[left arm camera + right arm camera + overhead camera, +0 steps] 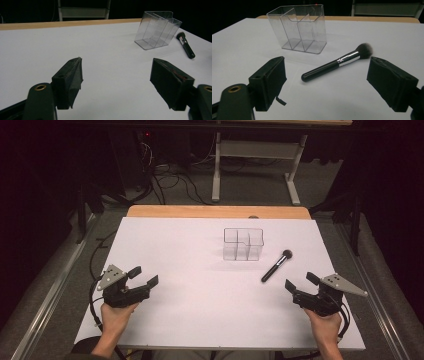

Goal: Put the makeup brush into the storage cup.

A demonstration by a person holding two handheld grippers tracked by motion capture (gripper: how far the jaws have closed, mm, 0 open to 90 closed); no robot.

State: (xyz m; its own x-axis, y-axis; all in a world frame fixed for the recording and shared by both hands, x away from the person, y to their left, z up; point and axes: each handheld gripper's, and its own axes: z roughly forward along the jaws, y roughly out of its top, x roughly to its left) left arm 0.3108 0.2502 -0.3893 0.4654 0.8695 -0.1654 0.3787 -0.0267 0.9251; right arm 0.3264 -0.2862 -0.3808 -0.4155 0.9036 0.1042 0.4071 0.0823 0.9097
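The brush (277, 265) lies flat on the bench (190, 270) at four o'clock of the clear holder (243, 244), both grippers' jaws wide and empty, so the pick-up seems unstarted: next the right gripper (299, 283) must straddle the black handle.

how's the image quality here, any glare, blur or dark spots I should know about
High view: evenly lit white table, surroundings nearly black. Left gripper view: near jaws soft, clear organizer fairly sharp. Right gripper view: makeup brush crisp, a bright glint on its silver ferrule; organizer walls show faint reflections.
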